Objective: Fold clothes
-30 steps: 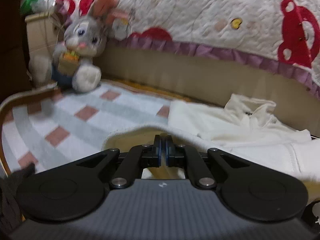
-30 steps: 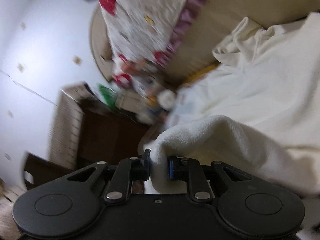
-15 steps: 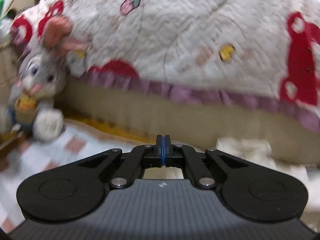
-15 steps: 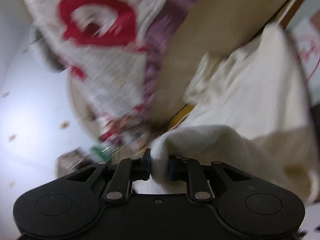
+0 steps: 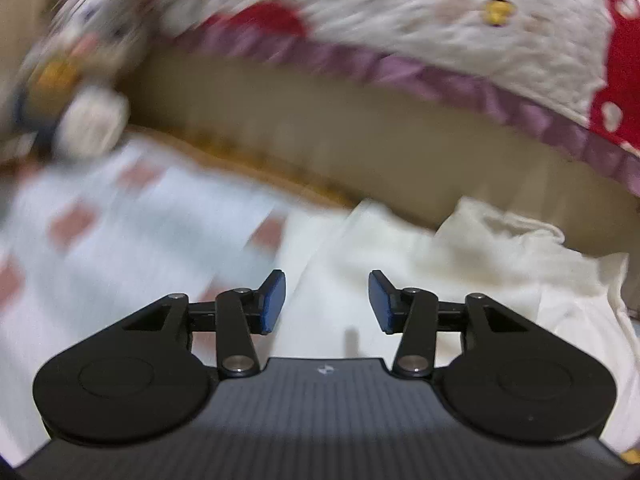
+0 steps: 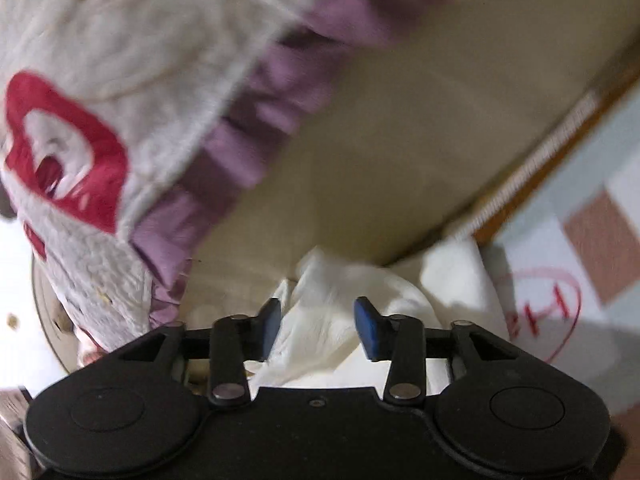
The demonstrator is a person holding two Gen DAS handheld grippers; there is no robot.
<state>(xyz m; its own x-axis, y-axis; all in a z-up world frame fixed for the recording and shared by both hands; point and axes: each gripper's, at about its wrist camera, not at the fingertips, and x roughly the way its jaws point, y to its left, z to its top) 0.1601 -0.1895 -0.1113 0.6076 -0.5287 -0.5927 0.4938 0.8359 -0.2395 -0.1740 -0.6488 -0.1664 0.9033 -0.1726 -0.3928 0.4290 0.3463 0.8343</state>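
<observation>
A cream-white garment (image 5: 472,264) lies on the checked bed cover (image 5: 120,224), with a crumpled part near the tan bed side. My left gripper (image 5: 327,302) is open and empty, just above the garment's left edge. In the right wrist view the garment (image 6: 332,320) lies bunched under and between the jaws of my right gripper (image 6: 316,325), which is open and not holding it.
A white quilt with red prints and a purple frill (image 5: 440,20) hangs over the tan bed side (image 5: 340,136). A plush rabbit (image 5: 80,92), blurred, sits at the far left on the cover. The quilt (image 6: 100,100) fills the upper left of the right wrist view.
Both grippers have opened. The right one has let go of the garment it held, which now lies bunched below it. The left gripper has tilted down toward the bed.
</observation>
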